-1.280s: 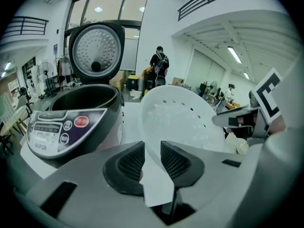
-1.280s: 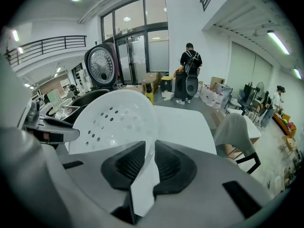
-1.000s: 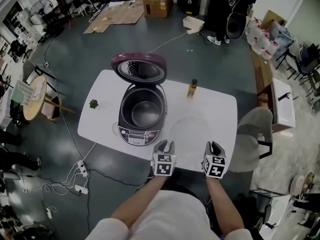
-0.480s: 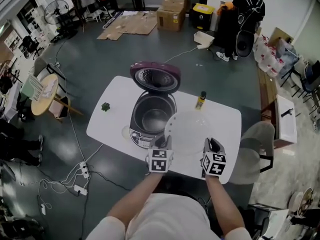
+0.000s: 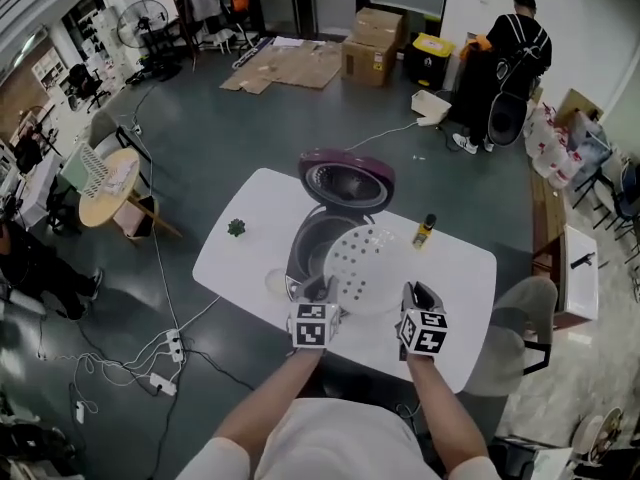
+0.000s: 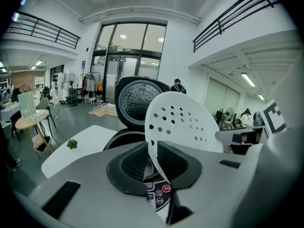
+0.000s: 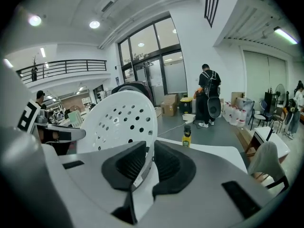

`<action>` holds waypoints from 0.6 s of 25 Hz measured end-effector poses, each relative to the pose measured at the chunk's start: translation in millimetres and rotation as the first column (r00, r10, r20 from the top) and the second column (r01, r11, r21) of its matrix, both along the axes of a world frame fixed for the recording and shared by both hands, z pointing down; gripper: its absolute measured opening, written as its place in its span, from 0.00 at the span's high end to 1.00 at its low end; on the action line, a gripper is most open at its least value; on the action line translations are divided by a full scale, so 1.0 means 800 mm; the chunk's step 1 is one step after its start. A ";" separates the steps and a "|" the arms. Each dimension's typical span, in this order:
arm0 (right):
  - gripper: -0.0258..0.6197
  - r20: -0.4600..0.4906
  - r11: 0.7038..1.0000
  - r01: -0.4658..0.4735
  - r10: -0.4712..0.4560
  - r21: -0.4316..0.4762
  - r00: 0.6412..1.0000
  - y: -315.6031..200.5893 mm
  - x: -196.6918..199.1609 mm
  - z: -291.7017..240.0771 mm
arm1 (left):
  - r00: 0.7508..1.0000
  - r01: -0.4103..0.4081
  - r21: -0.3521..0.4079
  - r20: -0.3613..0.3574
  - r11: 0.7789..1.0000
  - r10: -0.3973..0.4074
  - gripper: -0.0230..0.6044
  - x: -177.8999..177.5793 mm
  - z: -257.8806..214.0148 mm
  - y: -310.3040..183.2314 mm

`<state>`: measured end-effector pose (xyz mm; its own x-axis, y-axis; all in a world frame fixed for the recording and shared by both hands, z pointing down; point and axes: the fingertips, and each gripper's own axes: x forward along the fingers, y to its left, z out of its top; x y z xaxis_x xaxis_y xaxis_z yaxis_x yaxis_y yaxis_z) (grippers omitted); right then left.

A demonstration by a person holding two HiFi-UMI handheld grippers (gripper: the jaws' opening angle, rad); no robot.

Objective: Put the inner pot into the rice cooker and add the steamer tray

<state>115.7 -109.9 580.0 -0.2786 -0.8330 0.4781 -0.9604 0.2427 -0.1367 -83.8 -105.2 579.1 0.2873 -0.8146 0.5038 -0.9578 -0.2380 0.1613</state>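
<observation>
The white perforated steamer tray [image 5: 365, 266] hangs tilted above the white table [image 5: 245, 238], overlapping the right side of the open rice cooker [image 5: 312, 243]. The cooker's purple lid [image 5: 347, 180] stands up behind, and the grey inner pot [image 5: 318, 236] shows in its left part. My left gripper [image 5: 322, 290] is shut on the tray's near-left rim; its jaws have just been closing with the rim [image 6: 154, 146] between them. My right gripper [image 5: 415, 296] is shut on the near-right rim [image 7: 145, 163]. In the gripper views the tray [image 6: 183, 122] [image 7: 121, 122] rises between the pads.
A small yellow bottle [image 5: 425, 231] stands on the table right of the cooker, a tiny green plant [image 5: 236, 228] at its left end. A grey chair [image 5: 525, 318] sits at the right. Cables [image 5: 160, 353] lie on the floor at the left; a person [image 5: 515, 43] stands far back.
Both grippers have lifted the tray off the table in front of me and carried it up and away toward the cooker; it now overlaps the cooker's opening.
</observation>
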 end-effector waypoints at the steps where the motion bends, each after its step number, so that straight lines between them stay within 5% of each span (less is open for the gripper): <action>1: 0.86 0.000 1.000 0.006 -0.006 -0.005 1.000 -0.004 -0.009 0.001 | 1.000 0.000 -0.003 0.000 1.000 0.000 0.84 -0.009 0.000 -0.004; 15: 0.84 -0.047 0.987 0.099 -0.105 -0.128 0.993 -0.062 -0.120 0.049 | 0.997 -0.026 -0.080 0.064 0.996 0.031 0.84 -0.118 0.043 -0.065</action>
